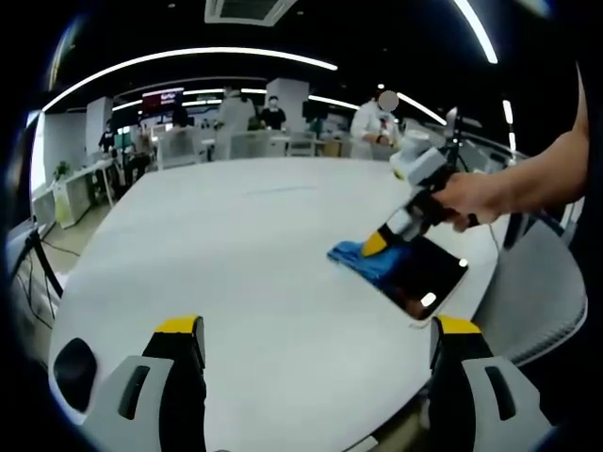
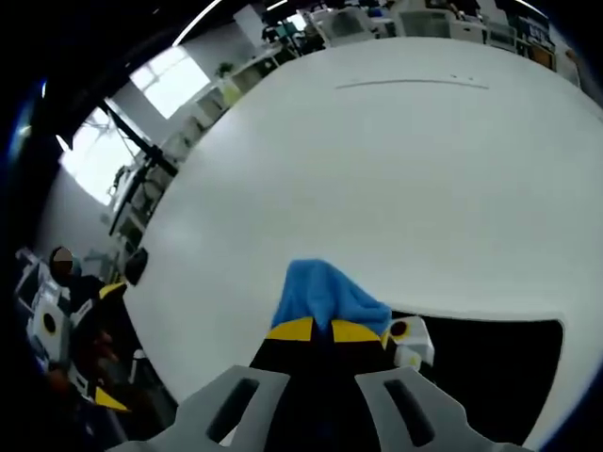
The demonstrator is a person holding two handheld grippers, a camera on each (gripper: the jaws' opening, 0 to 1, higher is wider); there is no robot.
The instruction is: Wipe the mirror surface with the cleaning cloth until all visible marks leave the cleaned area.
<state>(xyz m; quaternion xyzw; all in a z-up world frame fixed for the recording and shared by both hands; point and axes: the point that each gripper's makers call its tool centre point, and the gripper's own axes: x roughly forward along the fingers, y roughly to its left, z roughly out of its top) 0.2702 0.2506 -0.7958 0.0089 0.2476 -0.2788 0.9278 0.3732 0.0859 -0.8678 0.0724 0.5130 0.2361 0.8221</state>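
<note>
A dark rectangular mirror point(image 1: 426, 280) lies flat on the white table point(image 1: 254, 245), toward its right edge. A blue cleaning cloth point(image 1: 360, 260) rests on the mirror's far end. A hand holds my right gripper point(image 1: 377, 243) down on the cloth, its yellow tips together. In the right gripper view the gripper point(image 2: 325, 331) is shut on the blue cloth point(image 2: 325, 290), pressed at the edge of the black mirror point(image 2: 490, 367). My left gripper point(image 1: 318, 330) hangs above the table's near side, wide open and holding nothing. It also appears at the far left as the left gripper point(image 2: 105, 344).
The round white table point(image 2: 377, 169) stretches far beyond the mirror. A grey mesh chair point(image 1: 551, 301) stands at the table's right edge. Several people and desks point(image 1: 273, 118) are in the background, and a tripod stand point(image 2: 141, 155) is near a bright window.
</note>
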